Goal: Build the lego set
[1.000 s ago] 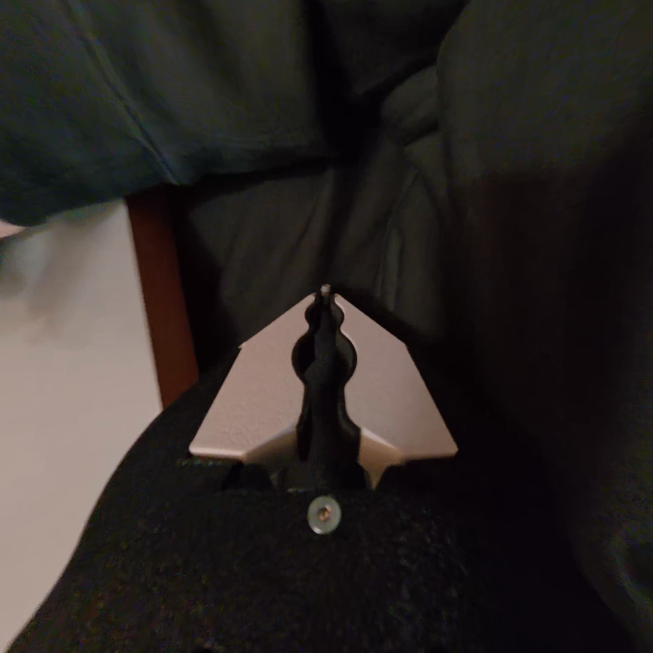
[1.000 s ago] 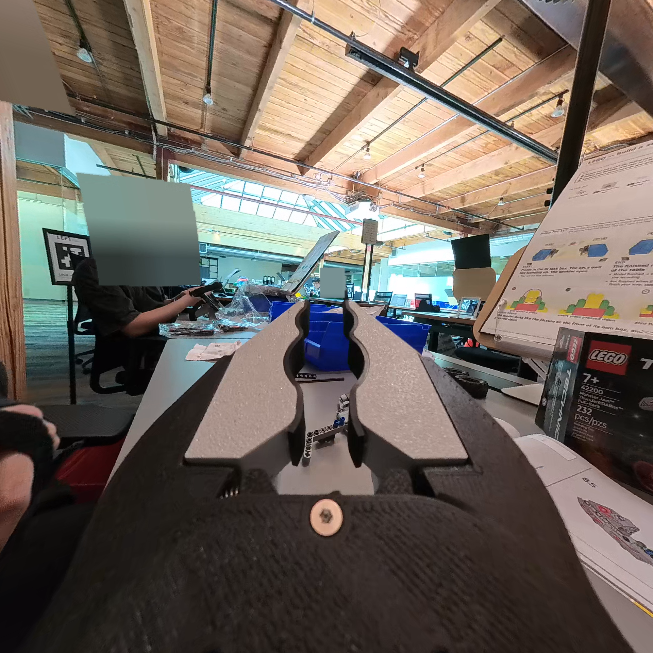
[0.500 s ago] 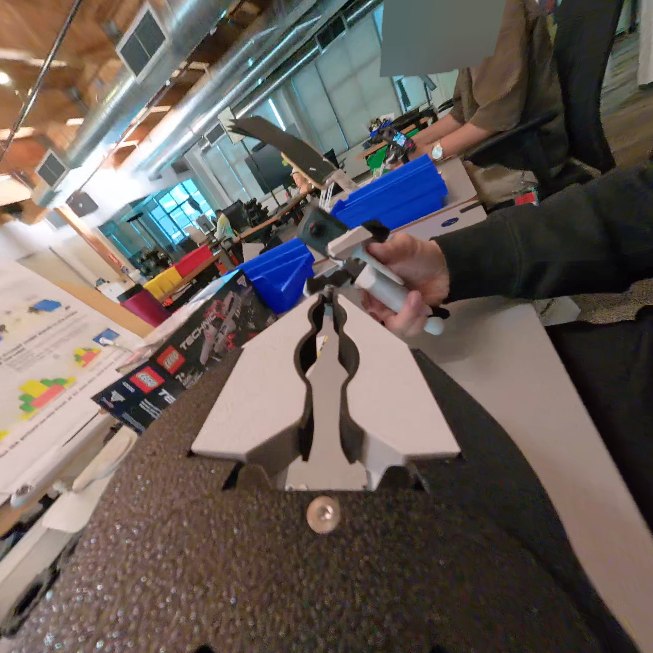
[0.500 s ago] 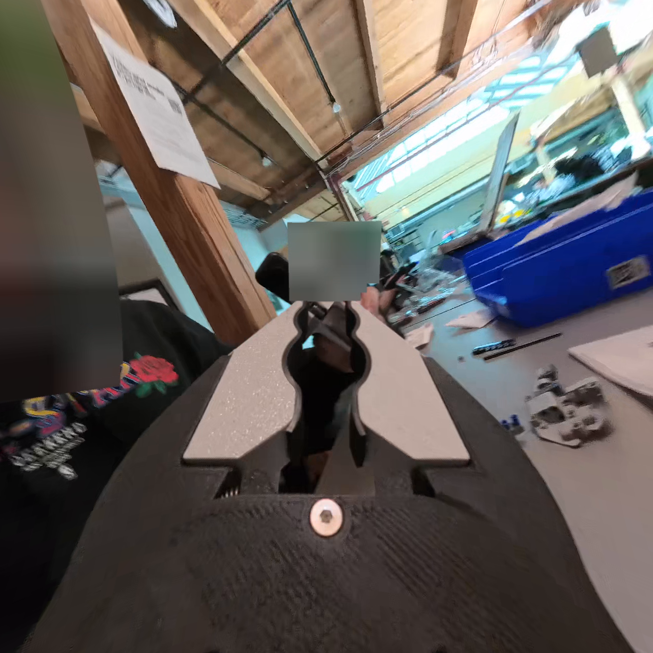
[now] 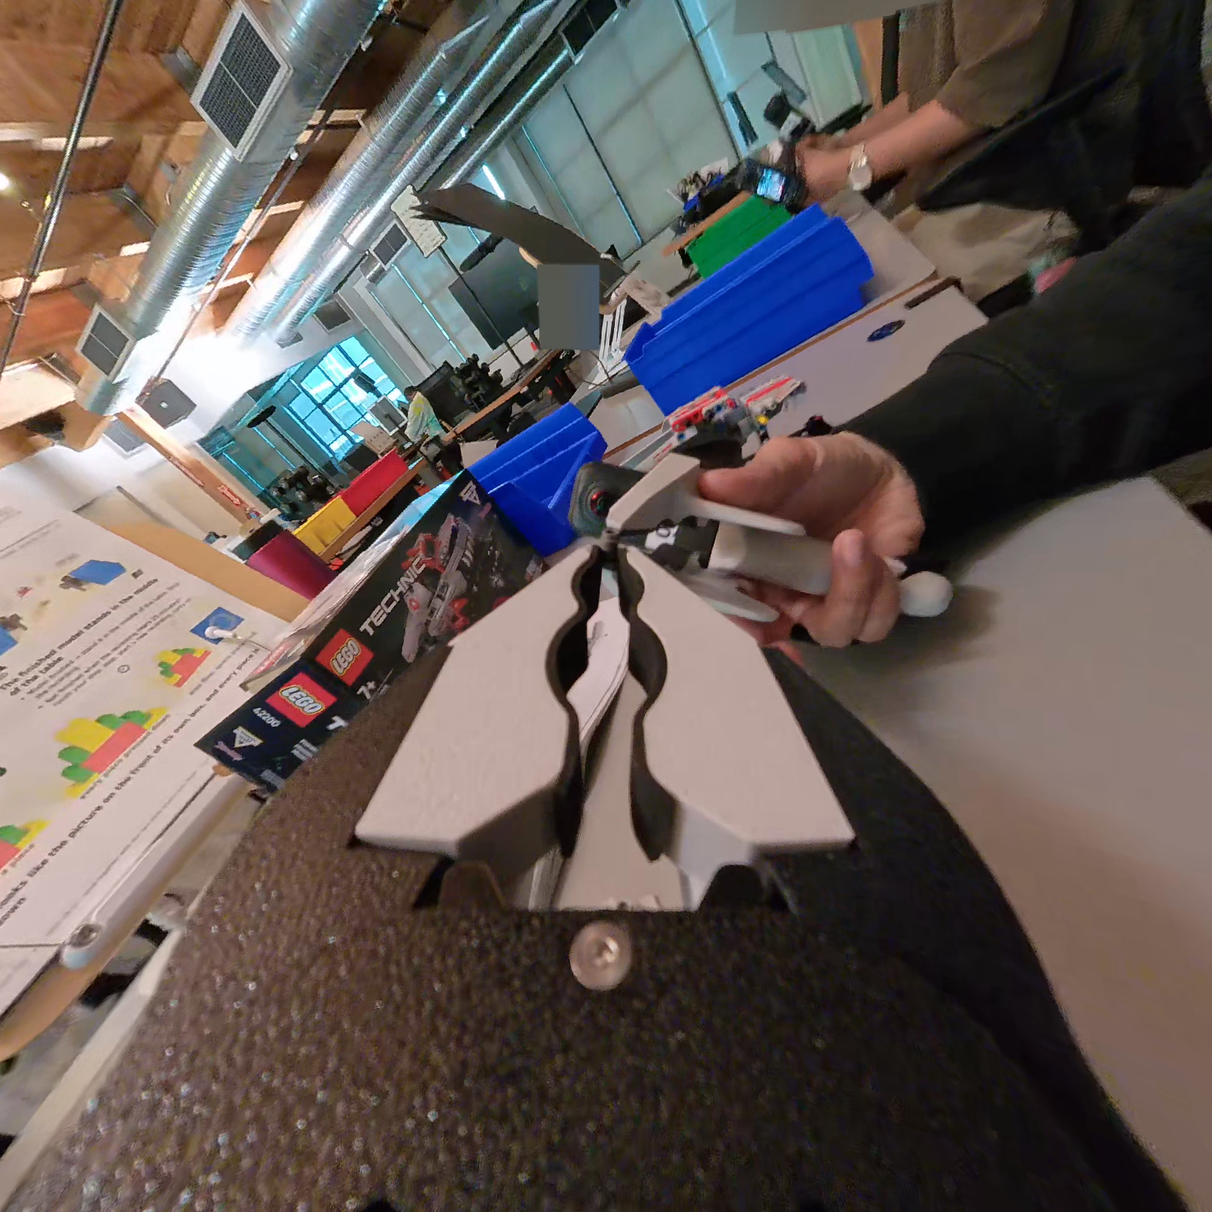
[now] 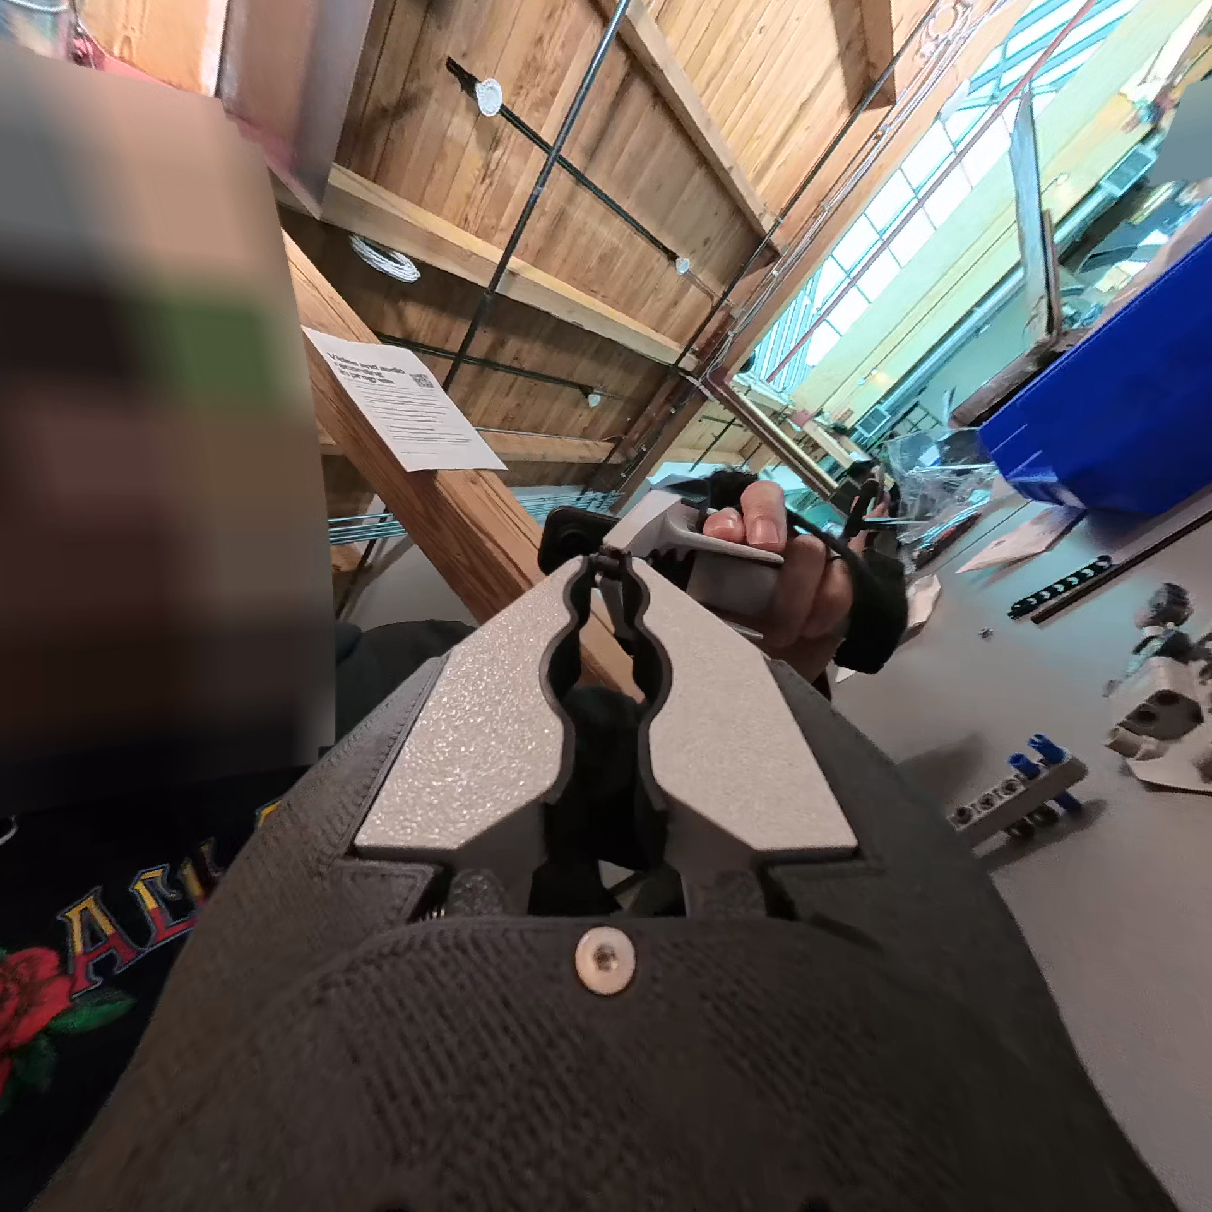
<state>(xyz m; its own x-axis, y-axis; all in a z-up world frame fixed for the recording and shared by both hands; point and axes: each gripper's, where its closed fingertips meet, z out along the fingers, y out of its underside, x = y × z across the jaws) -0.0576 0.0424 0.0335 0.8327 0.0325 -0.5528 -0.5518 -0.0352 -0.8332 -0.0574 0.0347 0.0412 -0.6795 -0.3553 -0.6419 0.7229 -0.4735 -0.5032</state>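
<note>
A small dark lego piece (image 6: 606, 563) sits pinched at the very tips of both grippers, which meet nose to nose above the table; it is too small and blurred to tell which way its long axis runs. The left gripper (image 5: 606, 547) has its wavy grey jaws drawn in until the tips meet on the piece, and the right gripper (image 6: 606, 557) is likewise closed down on it at the tips. Each is held by a bare hand: the right hand (image 5: 833, 525) and the left hand (image 6: 787, 577) wrap pale plastic handles. On the smooth grey table (image 6: 1082, 984) lie one grey beam (image 6: 1013, 797) with round holes and blue pins, pointing up to the right, a white and black part-built model (image 6: 1167, 695) beyond it, and one thin black beam (image 6: 1062, 587). In the left wrist view one dark glossy lego box (image 5: 393, 643) lies tilted beside a white instruction sheet (image 5: 98, 688), with two blue plastic bins (image 5: 754, 315) behind.
</note>
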